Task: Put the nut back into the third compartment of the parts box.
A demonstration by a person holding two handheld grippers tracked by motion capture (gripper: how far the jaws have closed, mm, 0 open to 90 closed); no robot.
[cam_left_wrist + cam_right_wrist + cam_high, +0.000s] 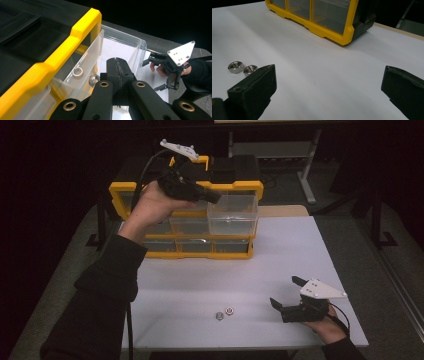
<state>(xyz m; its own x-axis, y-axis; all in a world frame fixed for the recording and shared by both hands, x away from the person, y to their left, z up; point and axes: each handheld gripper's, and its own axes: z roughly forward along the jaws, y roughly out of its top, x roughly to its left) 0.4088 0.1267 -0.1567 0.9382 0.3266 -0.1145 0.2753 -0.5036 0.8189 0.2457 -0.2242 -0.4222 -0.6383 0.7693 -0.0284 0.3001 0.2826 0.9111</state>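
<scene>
Two nuts [224, 313] wait on the white table [200, 280] near the right gripper [287, 295], its jaws spread wide to grab one, while the left gripper [212, 196], pressed together and empty, hangs over the pulled-out clear drawer [233, 212].

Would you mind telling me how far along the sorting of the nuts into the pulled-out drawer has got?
Partly done. One nut already lies in the clear drawer pulled out of the yellow organizer; a ring beside it may be its reflection. The left gripper sits above the drawer, jaws shut on nothing. Two hex nuts wait on the white table, near the open right gripper.
</scene>
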